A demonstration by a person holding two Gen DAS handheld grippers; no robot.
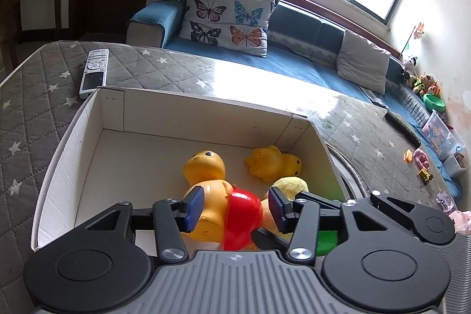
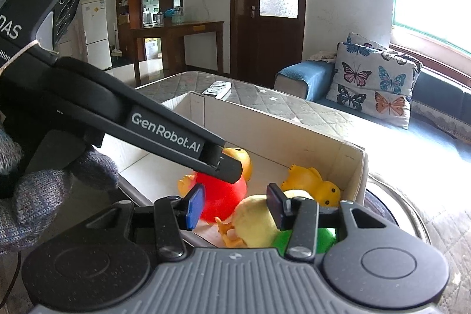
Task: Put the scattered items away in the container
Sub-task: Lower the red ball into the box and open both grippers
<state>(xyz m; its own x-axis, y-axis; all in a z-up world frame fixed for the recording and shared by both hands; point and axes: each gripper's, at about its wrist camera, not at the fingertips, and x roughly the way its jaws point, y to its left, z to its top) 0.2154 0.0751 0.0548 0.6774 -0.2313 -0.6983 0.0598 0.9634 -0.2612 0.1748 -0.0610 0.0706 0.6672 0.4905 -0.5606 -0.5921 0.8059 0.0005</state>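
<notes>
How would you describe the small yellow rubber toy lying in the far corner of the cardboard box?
Find the open white cardboard box on the grey star-patterned cover. In its far right corner lies the small yellow rubber toy. Unlike the big yellow-and-red doll and the fuzzy plush chick, it is smooth, all yellow and much smaller.

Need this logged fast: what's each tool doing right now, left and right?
Left tool: open, holding nothing; the yellow-and-red toy lies in the box beyond it.
Right tool: open, holding nothing.
</notes>
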